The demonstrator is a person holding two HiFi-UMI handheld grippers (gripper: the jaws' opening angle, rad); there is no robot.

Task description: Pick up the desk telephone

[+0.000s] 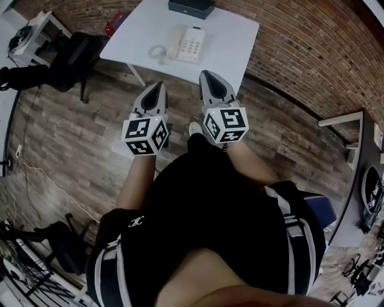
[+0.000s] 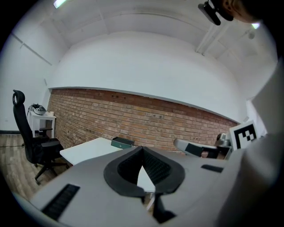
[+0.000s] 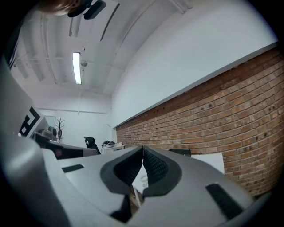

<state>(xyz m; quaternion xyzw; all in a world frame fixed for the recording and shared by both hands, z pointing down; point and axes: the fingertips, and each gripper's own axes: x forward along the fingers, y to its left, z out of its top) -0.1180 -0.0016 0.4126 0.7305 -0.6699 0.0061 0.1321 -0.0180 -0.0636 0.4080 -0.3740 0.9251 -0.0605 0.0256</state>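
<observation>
A white desk telephone [image 1: 187, 43] with a keypad lies on the white table [image 1: 228, 36] ahead, its coiled cord [image 1: 158, 53] to its left. My left gripper [image 1: 157, 86] and right gripper [image 1: 207, 75] hover side by side over the wooden floor, short of the table's near edge, both shut with nothing between their tips. In the left gripper view the shut left gripper [image 2: 142, 149] points at the table [image 2: 88, 151]; the right gripper [image 2: 179, 144] shows to its right. In the right gripper view the shut right gripper [image 3: 143, 147] has the cord [image 3: 143, 179] showing just below its tips.
A dark green box [image 1: 191, 8] sits at the table's far edge, by the brick wall [image 1: 312, 48]. A black office chair [image 1: 72, 60] stands left of the table, with a white side table [image 1: 36, 36] beyond. Another desk [image 1: 360, 180] is at the right.
</observation>
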